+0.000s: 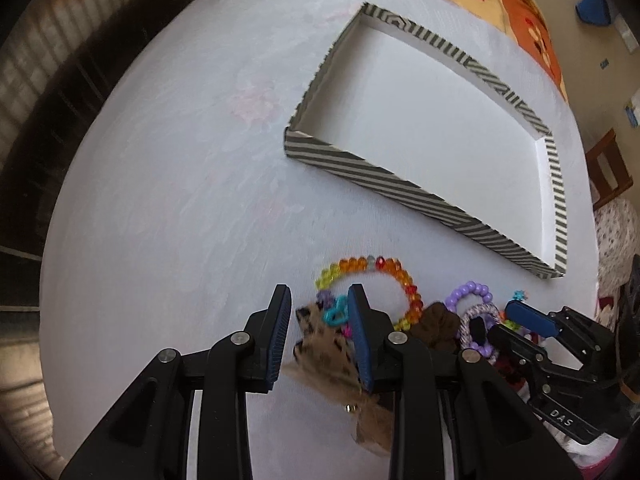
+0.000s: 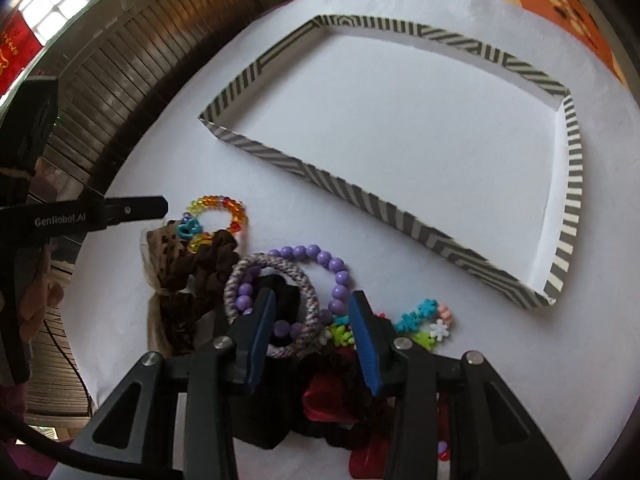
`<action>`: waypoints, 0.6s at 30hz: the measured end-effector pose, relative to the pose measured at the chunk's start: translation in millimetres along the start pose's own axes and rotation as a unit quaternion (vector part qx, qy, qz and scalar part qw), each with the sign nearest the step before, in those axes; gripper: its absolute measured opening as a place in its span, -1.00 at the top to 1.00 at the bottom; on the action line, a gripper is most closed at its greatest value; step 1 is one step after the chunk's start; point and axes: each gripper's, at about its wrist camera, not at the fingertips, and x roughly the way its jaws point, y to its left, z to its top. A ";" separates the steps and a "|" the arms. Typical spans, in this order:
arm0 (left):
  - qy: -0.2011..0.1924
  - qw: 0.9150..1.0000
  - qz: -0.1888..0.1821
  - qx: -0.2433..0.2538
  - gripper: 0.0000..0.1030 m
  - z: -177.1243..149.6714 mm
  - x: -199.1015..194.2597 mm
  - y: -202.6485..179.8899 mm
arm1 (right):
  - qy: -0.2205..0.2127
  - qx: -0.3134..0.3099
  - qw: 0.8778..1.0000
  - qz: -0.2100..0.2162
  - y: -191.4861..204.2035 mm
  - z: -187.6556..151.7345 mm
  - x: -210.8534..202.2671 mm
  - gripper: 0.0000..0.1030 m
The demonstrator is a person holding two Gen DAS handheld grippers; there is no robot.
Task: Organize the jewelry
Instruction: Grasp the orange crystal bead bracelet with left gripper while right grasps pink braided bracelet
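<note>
A shallow box [image 1: 352,168] [image 2: 320,176] with grey-striped walls and a white floor lies on the white table, with nothing in it. In front of it is a heap of jewelry. It holds a rainbow bead bracelet [image 1: 372,262] [image 2: 236,208], a leopard-print scrunchie [image 1: 324,348] [image 2: 162,240], a brown scrunchie [image 1: 438,320] [image 2: 216,260], a purple bead bracelet [image 1: 468,290] [image 2: 340,280] and a lilac woven hair tie [image 1: 468,320] [image 2: 236,280]. My left gripper [image 1: 319,292] points down, open, astride the leopard scrunchie. My right gripper [image 2: 313,294] [image 1: 512,320] stands partly open over the hair tie and purple beads, one finger inside the ring.
Small teal and green charms [image 2: 416,314] and a dark red scrunchie [image 2: 328,396] lie at the heap's near right. A patterned orange cloth [image 1: 536,32] lies behind the box. The white table [image 1: 180,200] curves away at the left to dark wooden slats [image 2: 120,64].
</note>
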 end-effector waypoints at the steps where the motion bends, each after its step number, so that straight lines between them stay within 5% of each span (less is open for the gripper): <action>1: 0.005 1.000 0.001 0.006 0.59 2.7 4.0 -1.5 | 0.001 0.002 1.000 0.004 -1.6 1.0 1.0 0.22; 11: 0.026 0.996 0.035 0.076 0.59 8.1 29.8 -20.2 | 0.010 -0.003 1.000 0.017 -2.5 6.2 8.8 0.24; 16: 0.018 0.995 0.036 0.095 0.60 8.7 31.8 -26.3 | 0.012 -0.002 1.000 0.027 -1.3 7.2 14.6 0.71; 18: 0.012 0.995 0.034 0.097 0.95 7.9 31.7 -24.6 | 0.007 -0.001 1.000 0.029 -0.3 7.2 14.0 0.80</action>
